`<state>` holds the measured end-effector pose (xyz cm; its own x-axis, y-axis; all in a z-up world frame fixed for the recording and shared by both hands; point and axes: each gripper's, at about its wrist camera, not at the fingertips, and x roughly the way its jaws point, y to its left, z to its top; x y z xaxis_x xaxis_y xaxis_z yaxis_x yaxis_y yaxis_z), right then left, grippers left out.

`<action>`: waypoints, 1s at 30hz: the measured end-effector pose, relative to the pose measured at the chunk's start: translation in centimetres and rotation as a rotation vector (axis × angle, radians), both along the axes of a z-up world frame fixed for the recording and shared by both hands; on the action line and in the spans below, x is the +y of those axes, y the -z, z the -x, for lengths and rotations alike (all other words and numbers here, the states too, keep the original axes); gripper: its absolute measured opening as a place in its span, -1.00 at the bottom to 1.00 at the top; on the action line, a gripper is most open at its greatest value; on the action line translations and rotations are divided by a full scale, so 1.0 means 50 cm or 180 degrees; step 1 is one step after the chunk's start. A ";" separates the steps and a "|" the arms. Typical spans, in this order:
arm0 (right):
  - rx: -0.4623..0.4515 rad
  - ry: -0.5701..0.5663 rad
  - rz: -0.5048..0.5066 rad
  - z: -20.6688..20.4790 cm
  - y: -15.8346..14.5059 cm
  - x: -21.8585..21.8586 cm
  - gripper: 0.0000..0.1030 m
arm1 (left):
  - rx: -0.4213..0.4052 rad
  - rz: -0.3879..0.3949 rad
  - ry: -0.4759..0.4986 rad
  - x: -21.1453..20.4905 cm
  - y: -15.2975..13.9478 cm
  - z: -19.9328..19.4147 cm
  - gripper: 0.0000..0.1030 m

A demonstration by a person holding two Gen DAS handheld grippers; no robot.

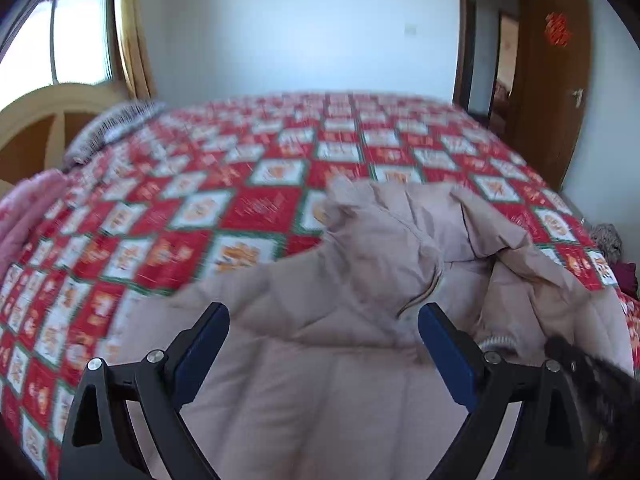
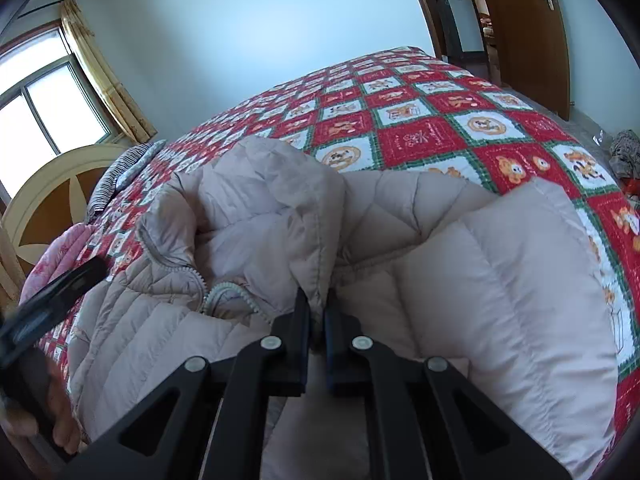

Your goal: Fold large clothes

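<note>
Two grippers over one beige quilted down jacket (image 2: 460, 280), spread across the near side of a bed with a red, white and green checked quilt (image 2: 432, 120). Left gripper (image 1: 324, 316): fingers wide apart, blue pads (image 1: 444, 344) facing each other, nothing between them, poised above the jacket's back panel near a bunched fold with a zipper (image 1: 420, 296) running through it. Left view blurred, so fine detail of the cloth hard to make out. Right gripper (image 2: 317, 308): fingers close together, pinched on a raised ridge of the jacket's fabric, just right of the open zipper teeth (image 2: 228, 292) and collar. Sleeve or hood (image 2: 272, 192) heaped up beyond the grip; a broad padded panel lying to the right, reaching the bed's edge. Seen in the right view at far left: the left gripper's dark finger (image 2: 60, 284), blurred, beside the jacket's edge. Pink folded cloth (image 2: 56, 256) and a striped pillow (image 2: 120, 172) toward the headboard (image 2: 52, 196). Window (image 2: 44, 112) with yellow curtain (image 2: 104, 80) at left, brown door (image 2: 524, 32) at right.
</note>
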<state>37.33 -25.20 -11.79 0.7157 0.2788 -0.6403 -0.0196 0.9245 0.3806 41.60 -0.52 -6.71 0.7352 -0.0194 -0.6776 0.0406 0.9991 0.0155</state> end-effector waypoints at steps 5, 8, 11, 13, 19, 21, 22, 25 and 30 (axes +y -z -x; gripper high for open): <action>-0.0009 -0.0041 0.0032 -0.007 0.002 0.005 -0.84 | 0.0151 0.0051 0.0116 -0.052 0.041 -0.025 0.86; -0.0042 -0.0067 0.0075 -0.005 0.004 0.009 -0.84 | 0.0001 0.0020 0.0258 -0.076 0.028 -0.009 0.86; -0.0071 -0.0060 0.0069 -0.004 0.008 0.008 -0.83 | -0.0088 -0.0077 0.0231 -0.085 0.018 -0.024 0.86; -0.0085 -0.0047 0.0042 -0.003 0.008 0.005 -0.84 | 0.0012 -0.0212 0.0096 -0.086 0.029 -0.060 0.86; 0.0003 -0.0015 -0.0150 -0.011 0.000 -0.009 -0.84 | 0.0695 0.0878 0.0012 0.025 0.094 -0.128 -0.82; 0.0006 0.0021 -0.0247 -0.010 -0.010 -0.018 -0.84 | 0.0478 0.1003 0.0024 0.056 0.062 -0.104 -0.85; -0.0008 0.0034 -0.0269 -0.008 -0.017 -0.022 -0.84 | 0.0363 0.0990 0.0050 0.067 0.041 -0.089 -0.85; -0.0028 0.0096 -0.0190 0.004 -0.044 -0.028 -0.84 | 0.0216 0.0947 0.0187 0.085 -0.004 -0.042 -0.85; -0.0013 0.0191 -0.0150 0.035 -0.069 -0.039 -0.84 | 0.0092 0.0864 0.0258 0.117 -0.019 0.037 -0.85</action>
